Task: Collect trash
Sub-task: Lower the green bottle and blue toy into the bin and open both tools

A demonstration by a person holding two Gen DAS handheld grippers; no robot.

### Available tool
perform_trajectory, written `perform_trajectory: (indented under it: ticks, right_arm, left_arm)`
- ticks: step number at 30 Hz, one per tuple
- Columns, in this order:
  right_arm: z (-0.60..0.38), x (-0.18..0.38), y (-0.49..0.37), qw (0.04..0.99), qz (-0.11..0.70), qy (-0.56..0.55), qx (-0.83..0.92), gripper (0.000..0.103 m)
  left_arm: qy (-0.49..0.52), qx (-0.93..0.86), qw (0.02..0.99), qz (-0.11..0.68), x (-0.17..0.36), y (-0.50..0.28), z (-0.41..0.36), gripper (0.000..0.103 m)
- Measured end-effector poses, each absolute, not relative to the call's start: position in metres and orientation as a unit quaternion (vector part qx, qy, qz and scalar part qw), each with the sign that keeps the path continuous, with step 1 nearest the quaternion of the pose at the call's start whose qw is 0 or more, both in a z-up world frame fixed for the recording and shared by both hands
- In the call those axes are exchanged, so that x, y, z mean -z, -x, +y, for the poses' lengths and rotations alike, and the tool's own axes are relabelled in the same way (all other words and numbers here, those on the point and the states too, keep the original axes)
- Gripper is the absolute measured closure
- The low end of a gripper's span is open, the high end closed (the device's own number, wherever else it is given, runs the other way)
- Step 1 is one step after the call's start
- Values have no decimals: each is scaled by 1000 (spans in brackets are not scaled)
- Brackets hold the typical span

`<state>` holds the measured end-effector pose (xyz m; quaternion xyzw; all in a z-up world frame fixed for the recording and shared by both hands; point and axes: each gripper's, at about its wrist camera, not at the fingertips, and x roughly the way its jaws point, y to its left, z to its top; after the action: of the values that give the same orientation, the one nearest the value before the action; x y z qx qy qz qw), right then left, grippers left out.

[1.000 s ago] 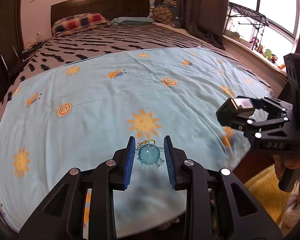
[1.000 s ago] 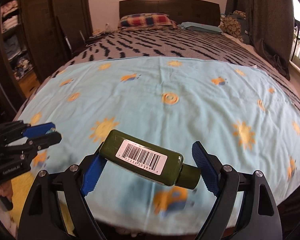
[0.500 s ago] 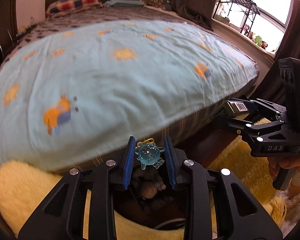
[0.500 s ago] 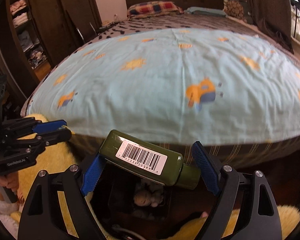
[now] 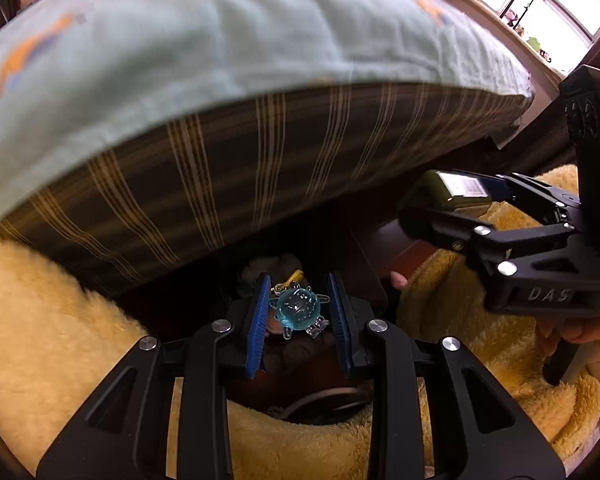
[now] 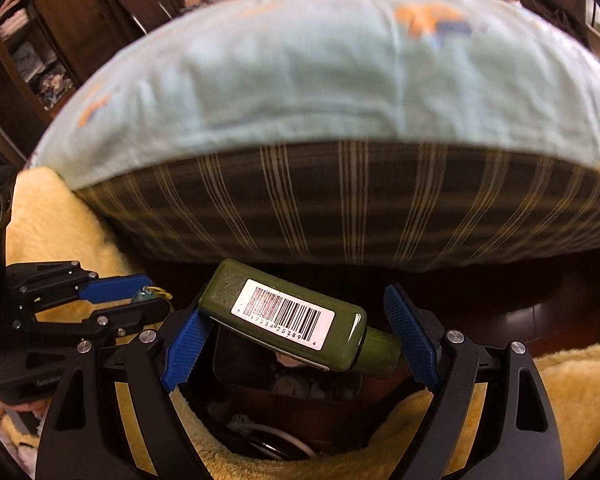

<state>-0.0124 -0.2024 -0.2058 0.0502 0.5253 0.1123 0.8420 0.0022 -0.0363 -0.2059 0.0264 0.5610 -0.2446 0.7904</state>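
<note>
Blue pads of the left gripper point(image 5: 299, 314) pinch a turquoise charm point(image 5: 299, 309), lower centre. The right gripper point(image 6: 296, 334) clamps a green bottle point(image 6: 290, 320) bearing a barcode label point(image 6: 283, 314); "DAS" marks its body, right of frame.

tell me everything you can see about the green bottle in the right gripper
The green bottle is dark olive, glossy plastic by its look, with a flat-sided body and a narrower round cap of the same green at its lower right end. A white barcode label with printed digits faces the camera. It lies slanted, cap end lower, spanning the right gripper, whose blue ribbed pads press its two ends. It is held in the air in front of the bed's striped side, above a dark bin whose contents are unclear.
</note>
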Motion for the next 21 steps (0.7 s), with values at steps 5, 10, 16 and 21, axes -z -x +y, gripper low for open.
perform_trajectory:
  ticks: [5, 10, 16, 21]
  right_arm:
    - [-204, 218, 3, 838, 533, -61, -100, 18]
    - [-206, 220, 0, 835, 536, -73, -101, 17]
    - [-199, 213, -5, 842, 525, -76, -96, 11]
    - [-205, 197, -9, 851, 512, -76, -86, 9]
  left_arm:
    - [-15, 246, 770, 588, 226, -8, -37, 75]
    - [-9, 257, 758, 599, 236, -7, -40, 75]
    - [-11, 256, 762, 594, 233, -6, -47, 65]
    - [-3, 254, 773, 581, 221, -7, -41, 51]
